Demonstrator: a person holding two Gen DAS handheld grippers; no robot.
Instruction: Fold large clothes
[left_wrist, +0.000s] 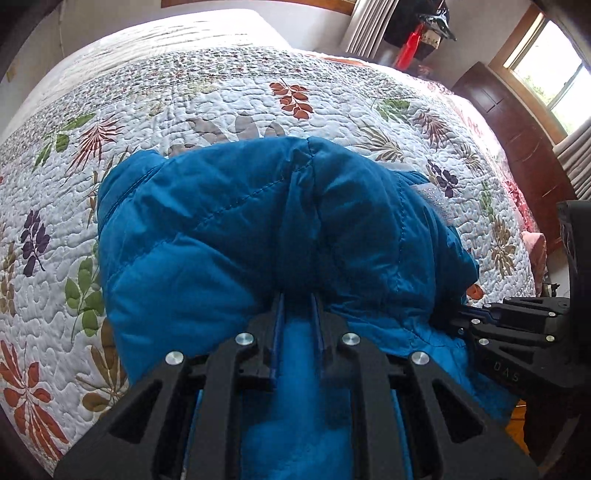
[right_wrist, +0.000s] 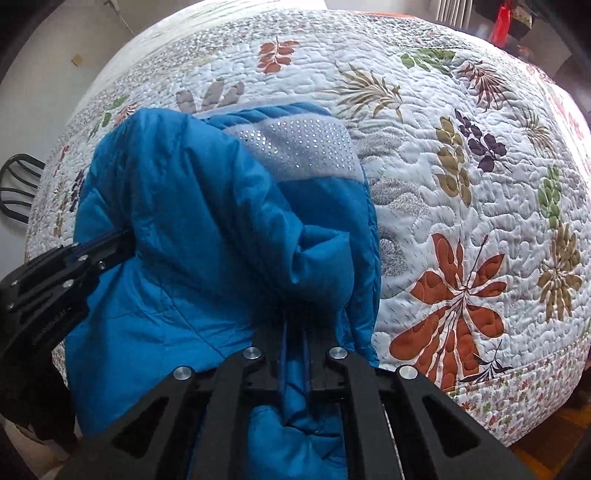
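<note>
blue jacket (left_wrist: 258, 221) lay bunched on the quilted bed (left_wrist: 221, 99), spreading toward 12 o'clock. left gripper (left_wrist: 297, 306) and right gripper (right_wrist: 293, 325): jaws of both clamped on its near edge. risk: slick puffy fabric could slip out, collapsing the fold.

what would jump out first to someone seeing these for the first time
A bright blue puffy jacket fills the middle of both views, bunched up over a white quilt printed with coloured leaves. Both tongs, left and right, are shut on its near edge. A silver-grey band with sparkly dots shows at the jacket's far right side.
</note>
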